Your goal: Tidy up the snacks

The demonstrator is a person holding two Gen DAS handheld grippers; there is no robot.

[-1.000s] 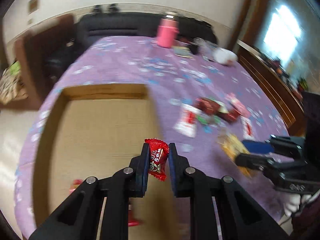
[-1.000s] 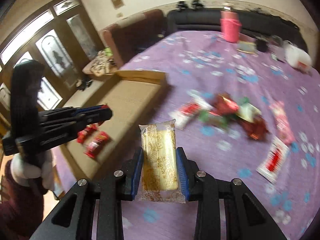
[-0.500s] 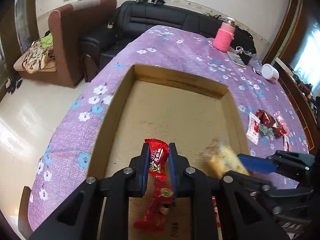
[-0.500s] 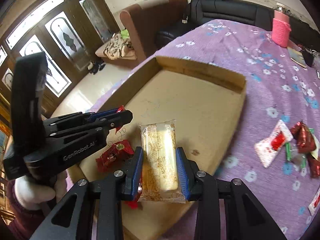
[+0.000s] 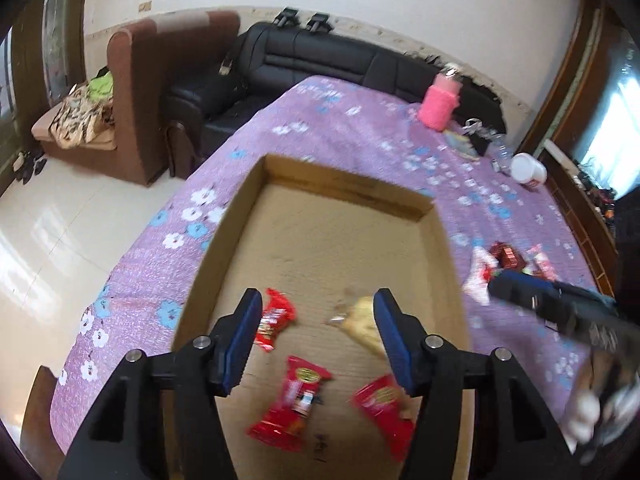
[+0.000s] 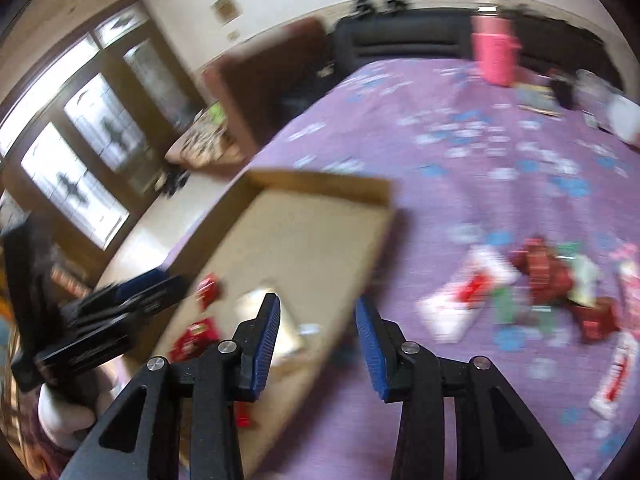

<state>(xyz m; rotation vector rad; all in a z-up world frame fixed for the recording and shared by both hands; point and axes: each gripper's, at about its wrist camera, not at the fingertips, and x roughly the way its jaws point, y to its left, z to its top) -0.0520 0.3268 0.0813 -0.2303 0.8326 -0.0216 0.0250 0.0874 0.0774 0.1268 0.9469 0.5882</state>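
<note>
My left gripper (image 5: 316, 336) is open and empty over the near end of a shallow cardboard box (image 5: 340, 188). In the box lie a small red snack packet (image 5: 274, 320), a yellow cake packet (image 5: 362, 324) and two more red packets (image 5: 296, 404). My right gripper (image 6: 316, 344) is open and empty above the box's right edge (image 6: 360, 276); the yellow cake packet (image 6: 286, 328) lies just below its left finger. It also shows in the left wrist view (image 5: 560, 304). Several loose snacks (image 6: 536, 284) lie on the purple cloth to the right.
The table has a purple flowered cloth (image 5: 328, 120). A pink bottle (image 5: 440, 104), a white cup (image 5: 528, 170) and small items stand at its far end. A black sofa (image 5: 320, 60) and brown armchair (image 5: 132, 92) stand beyond. The floor drops off on the left.
Both grippers have opened. The red packet and the yellow cake packet have dropped into the box. The right gripper has swung to the right, away from the box.
</note>
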